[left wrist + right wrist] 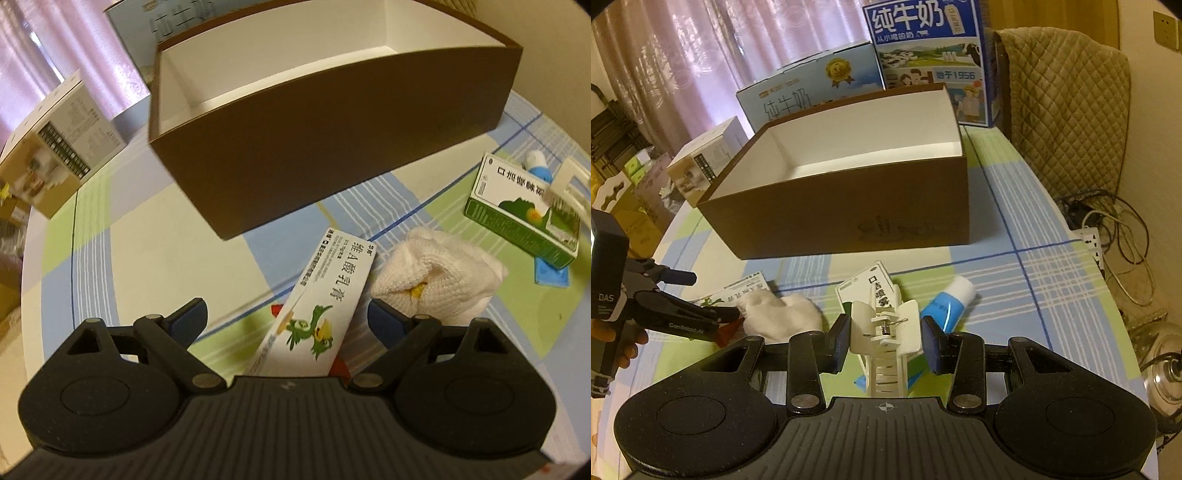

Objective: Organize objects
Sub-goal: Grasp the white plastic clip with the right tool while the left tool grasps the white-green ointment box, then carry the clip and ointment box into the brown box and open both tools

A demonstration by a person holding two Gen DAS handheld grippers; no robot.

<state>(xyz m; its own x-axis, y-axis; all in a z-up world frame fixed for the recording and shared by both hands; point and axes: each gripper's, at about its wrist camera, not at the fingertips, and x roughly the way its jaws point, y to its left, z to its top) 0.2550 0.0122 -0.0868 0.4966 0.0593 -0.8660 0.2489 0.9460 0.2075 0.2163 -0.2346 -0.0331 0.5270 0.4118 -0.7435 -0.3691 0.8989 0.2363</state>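
Checked tablecloth (1034,280) bears brown box (849,214); ointment carton (325,295); white cloth (436,280).

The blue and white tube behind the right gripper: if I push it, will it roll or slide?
The tube lies on its side on the tablecloth, and its round white cap looks apt to roll, probably in a curve, since the other end seems flatter. It looks small and probably light, so a gentle push may already move it.

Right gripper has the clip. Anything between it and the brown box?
Nothing visible blocks it. The right gripper holds the white hair clip above the green-and-white carton; beyond lies bare tablecloth up to the brown box, whose open top shows only white interior.
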